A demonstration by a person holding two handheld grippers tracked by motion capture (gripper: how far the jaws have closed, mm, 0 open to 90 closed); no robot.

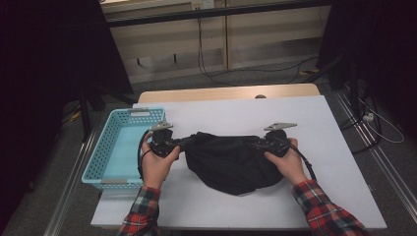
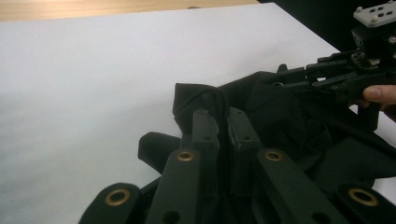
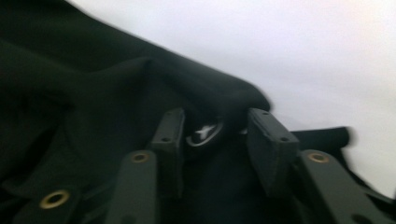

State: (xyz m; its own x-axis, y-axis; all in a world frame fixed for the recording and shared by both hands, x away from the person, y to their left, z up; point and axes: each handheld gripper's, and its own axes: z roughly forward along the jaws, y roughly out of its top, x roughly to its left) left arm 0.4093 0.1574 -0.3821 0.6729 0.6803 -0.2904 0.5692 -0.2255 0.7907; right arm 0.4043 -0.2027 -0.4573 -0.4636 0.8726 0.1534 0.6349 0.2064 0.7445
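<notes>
Lying bunched mid-table (image 1: 314, 113): black cloth (image 1: 228, 162), right of turquoise basket (image 1: 105, 152), seemingly empty. Left gripper (image 2: 223, 122) clamped on cloth's fold. Right gripper (image 3: 217, 128) parted, straddling another fold, pads apparently not pressing.

Item: black cloth garment (image 1: 231, 162), soft and crumpled into a wide mound.
Colour: plain black; a small white mark shows on one fold (image 3: 204, 133).
Pose: bunched and creased, stretched sideways, its lower edge rounded.
Place: middle of the white desk (image 1: 295, 118), nearer its front edge, just beside a blue basket (image 1: 105, 157).
</notes>
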